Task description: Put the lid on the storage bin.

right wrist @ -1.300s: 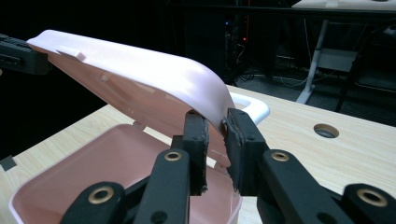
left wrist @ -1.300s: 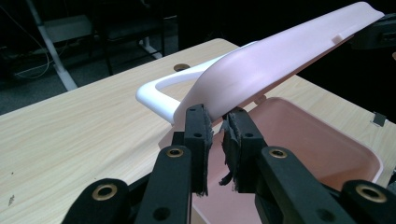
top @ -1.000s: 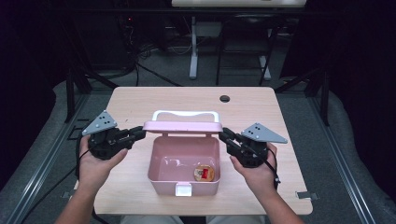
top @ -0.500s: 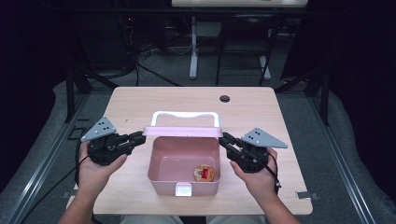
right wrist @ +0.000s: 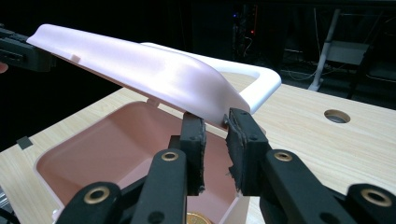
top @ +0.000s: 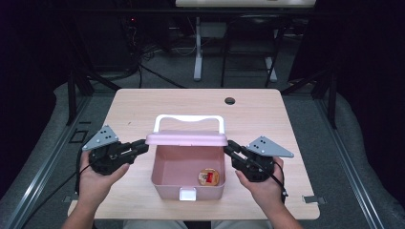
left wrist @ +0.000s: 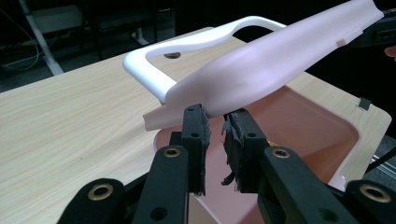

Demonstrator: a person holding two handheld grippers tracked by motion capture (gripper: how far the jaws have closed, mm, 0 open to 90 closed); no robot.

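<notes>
High view above the table point(top: 143, 109), facing forward-down; both tool views close, sharing the pink lid point(left wrist: 280, 60).

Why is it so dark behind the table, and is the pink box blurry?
High view: light falls on the table, the room behind stays black, edges look soft. Left gripper view: the pink lid gleams softly. Right gripper view: the box is fairly sharp, the near jaws slightly blurred.

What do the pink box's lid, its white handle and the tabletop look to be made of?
Lid: probably moulded plastic, smooth satin pink, with a soft sheen and rounded edges. White handle: likely glossier plastic, with bright highlights. Table: pale wood-grain surface, probably laminate, matte, with regular printed-looking streaks.
</notes>
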